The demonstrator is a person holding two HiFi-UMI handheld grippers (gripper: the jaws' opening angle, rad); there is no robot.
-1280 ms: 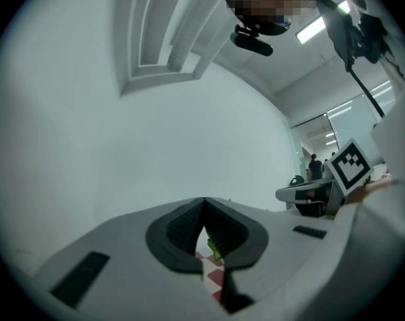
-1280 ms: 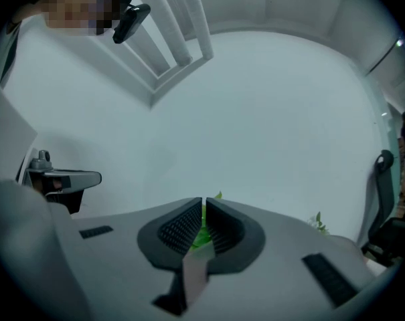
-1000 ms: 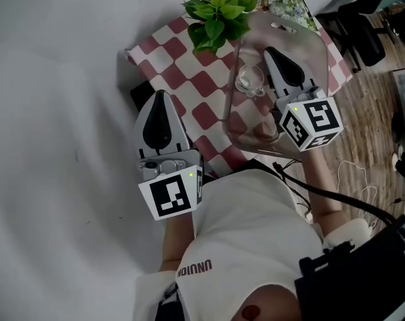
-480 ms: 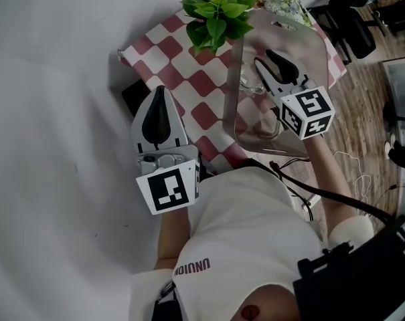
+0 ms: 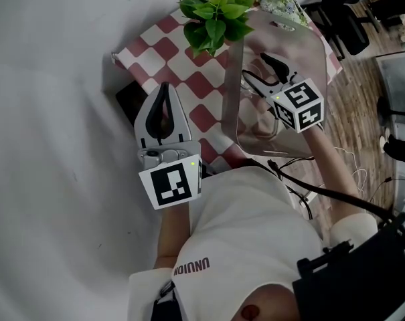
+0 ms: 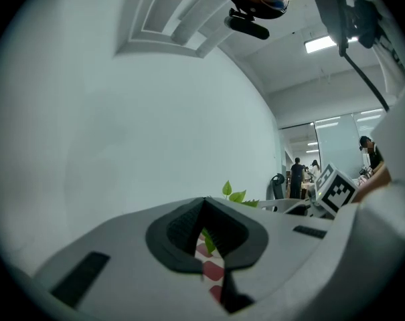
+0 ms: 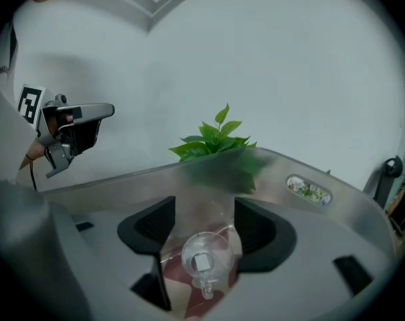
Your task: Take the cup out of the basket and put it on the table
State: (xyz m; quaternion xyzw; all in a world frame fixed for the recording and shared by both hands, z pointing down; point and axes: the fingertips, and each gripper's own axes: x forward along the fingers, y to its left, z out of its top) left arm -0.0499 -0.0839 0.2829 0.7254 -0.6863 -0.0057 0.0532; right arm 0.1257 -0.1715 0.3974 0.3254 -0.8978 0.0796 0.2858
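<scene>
Two fingers of the right gripper (image 5: 256,72) stand apart inside the translucent basket (image 5: 309,52), having just been opening. The clear cup (image 7: 205,259) sits between them, untouched on the basket floor. Its round face is turned to the right gripper view and its handle points to the lower edge. The left gripper (image 5: 164,91), at centre left, is closed on nothing above the red-checked table (image 5: 182,52). A leafy plant (image 5: 215,15) stands at top centre, with a white wall (image 5: 48,112) on the left and wood floor (image 5: 363,99) on the right.

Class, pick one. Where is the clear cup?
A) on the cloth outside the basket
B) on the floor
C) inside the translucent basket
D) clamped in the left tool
C: the cup sits ungripped in the basket; the right tool, whose jaws have just been opening, straddles it.
</scene>
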